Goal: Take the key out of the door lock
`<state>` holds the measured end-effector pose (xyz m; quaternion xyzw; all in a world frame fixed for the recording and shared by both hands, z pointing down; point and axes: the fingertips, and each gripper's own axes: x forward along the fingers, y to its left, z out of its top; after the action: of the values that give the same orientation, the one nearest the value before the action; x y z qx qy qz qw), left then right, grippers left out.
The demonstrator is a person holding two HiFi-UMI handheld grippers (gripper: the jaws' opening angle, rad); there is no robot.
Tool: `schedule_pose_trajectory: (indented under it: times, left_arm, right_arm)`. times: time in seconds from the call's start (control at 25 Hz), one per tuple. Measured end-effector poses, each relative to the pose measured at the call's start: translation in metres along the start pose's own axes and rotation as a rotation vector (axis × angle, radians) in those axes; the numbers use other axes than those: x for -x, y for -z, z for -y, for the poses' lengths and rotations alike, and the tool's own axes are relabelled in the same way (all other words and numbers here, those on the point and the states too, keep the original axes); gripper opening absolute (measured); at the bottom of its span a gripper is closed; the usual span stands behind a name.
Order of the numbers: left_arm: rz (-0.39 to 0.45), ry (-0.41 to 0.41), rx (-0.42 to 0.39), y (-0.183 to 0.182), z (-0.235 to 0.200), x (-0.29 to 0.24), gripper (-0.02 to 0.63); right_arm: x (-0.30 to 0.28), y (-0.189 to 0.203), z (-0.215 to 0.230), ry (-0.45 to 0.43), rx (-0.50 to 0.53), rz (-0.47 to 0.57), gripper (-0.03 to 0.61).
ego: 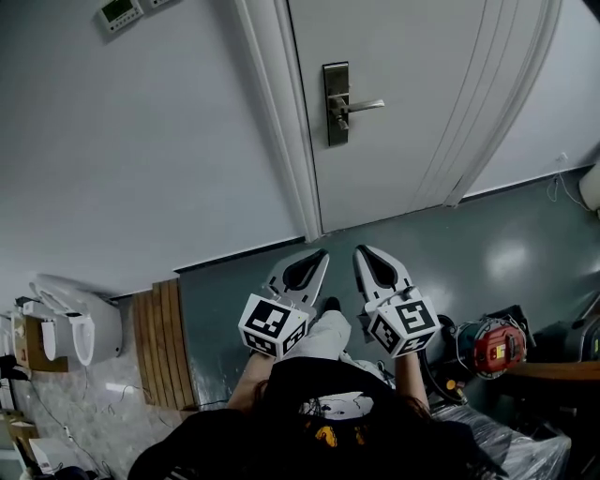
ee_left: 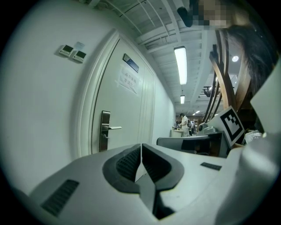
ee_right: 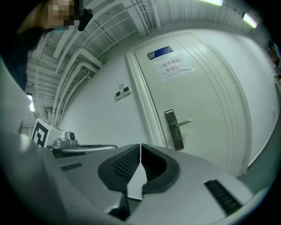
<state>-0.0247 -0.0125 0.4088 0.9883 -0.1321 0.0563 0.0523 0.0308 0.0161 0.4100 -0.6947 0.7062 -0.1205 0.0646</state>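
Note:
A white door (ego: pixel 422 94) stands shut ahead, with a metal lock plate (ego: pixel 337 103) and a lever handle (ego: pixel 363 105). Just under the lever a small stub, the key (ego: pixel 343 123), sticks out of the plate; it is too small to make out in detail. My left gripper (ego: pixel 322 255) and right gripper (ego: pixel 364 251) are held side by side well short of the door, both shut with nothing between the jaws. The left gripper view shows the lock plate (ee_left: pixel 105 130) beyond the left gripper (ee_left: pixel 141 145). In the right gripper view the lock plate (ee_right: pixel 174 129) lies right of the right gripper (ee_right: pixel 140 146).
Two wall controllers (ego: pixel 120 11) hang left of the door frame (ego: pixel 281 122). A wooden panel (ego: pixel 164 342) and white fixtures (ego: pixel 80 323) sit at the left. A red and black machine (ego: pixel 497 345) stands on the floor at the right. A person (ee_left: pixel 184 121) stands far down the corridor.

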Motion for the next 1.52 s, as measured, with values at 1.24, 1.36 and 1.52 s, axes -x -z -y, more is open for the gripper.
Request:
schedule_pose_trajectory:
  times: [1.24, 1.36, 1.52]
  left_arm:
    - [0.034, -0.005, 0.068, -0.018, -0.151, -0.151, 0.009]
    - [0.045, -0.004, 0.07, -0.021, -0.158, -0.156, 0.009]
    - [0.037, 0.013, 0.064, -0.021, -0.157, -0.162, 0.009]
  right_arm:
    - [-0.196, -0.026, 0.114, -0.016, -0.044, -0.113, 0.008]
    - [-0.204, -0.027, 0.118, -0.016, -0.066, -0.11, 0.008]
    - [-0.21, -0.026, 0.122, -0.017, -0.077, -0.116, 0.008]
